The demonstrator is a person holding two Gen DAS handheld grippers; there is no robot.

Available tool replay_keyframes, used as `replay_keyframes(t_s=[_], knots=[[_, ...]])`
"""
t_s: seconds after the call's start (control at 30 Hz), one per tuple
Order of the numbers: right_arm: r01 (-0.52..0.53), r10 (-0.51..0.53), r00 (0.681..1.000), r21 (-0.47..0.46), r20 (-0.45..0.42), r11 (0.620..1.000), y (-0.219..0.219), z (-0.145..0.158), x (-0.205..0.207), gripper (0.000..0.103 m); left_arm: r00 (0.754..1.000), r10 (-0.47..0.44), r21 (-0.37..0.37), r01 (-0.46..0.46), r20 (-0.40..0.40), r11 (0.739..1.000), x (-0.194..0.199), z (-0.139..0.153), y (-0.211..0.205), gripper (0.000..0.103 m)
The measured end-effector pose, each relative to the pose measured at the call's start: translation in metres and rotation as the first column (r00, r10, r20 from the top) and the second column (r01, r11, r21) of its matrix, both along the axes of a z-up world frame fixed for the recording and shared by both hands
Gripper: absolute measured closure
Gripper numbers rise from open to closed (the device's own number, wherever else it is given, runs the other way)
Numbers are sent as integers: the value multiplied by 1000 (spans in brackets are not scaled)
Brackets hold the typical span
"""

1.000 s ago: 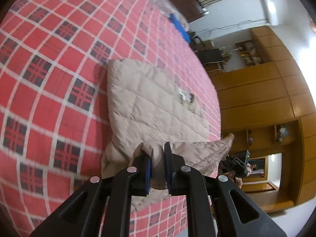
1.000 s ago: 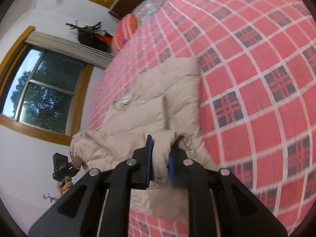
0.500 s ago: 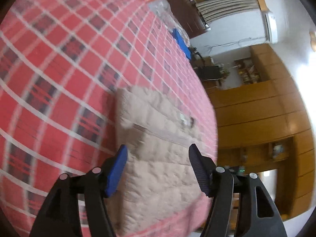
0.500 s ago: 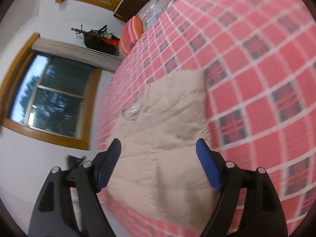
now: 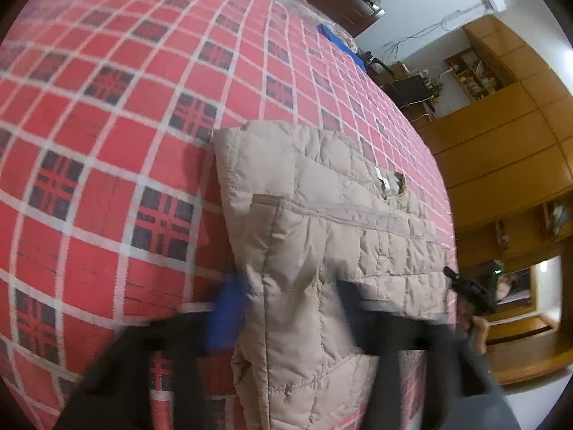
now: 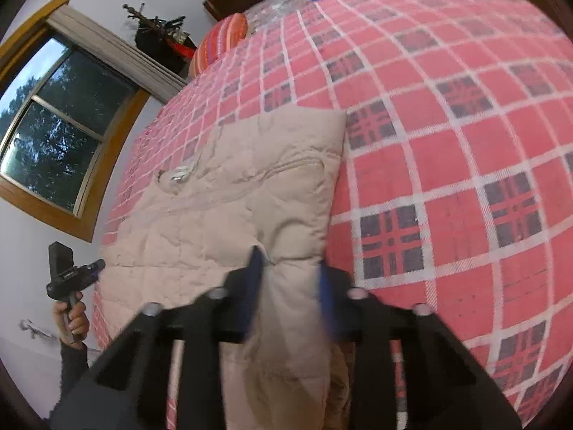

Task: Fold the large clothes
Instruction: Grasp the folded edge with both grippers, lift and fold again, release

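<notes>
So the jacket (image 5: 322,236) lies flat on the bedspread (image 5: 118,114), near its front edge. Pillow (image 6: 220,41) sits way behind the jacket, at the far end of the bedspread. Left gripper (image 5: 286,297) straddles the jacket's near left corner, right gripper (image 6: 290,276) straddles its near right corner.

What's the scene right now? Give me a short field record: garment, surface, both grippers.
garment: beige quilted jacket, folded, lying flat
surface: red plaid bedspread
left gripper: open, blurred, fingers straddling the jacket's near edge
right gripper: open, blurred, fingers either side of the jacket's near corner
other: striped pillow at far end of bed
</notes>
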State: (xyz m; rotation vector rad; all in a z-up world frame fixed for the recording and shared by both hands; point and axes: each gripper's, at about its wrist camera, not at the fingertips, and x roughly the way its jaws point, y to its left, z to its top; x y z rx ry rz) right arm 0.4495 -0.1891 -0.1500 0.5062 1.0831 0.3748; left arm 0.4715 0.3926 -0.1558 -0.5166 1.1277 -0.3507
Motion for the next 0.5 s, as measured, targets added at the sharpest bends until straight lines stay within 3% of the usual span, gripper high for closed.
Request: replay_keyframes(t_s=[0.13,0.3,0.5], knots=[[7,-6,998,-6,55,1000,0,24,-7,91,996,-21,37,18,83,999,-13,23,-7,95],[-5,10,989,-34,146,999,13,67,-14,92,982,-36,26,32,184,999,-22,63,-13,97],[30,-15,963,-51,270,998,12,121,-2,92,957,-15,13,12,288,1000,-3,120,-8,97]])
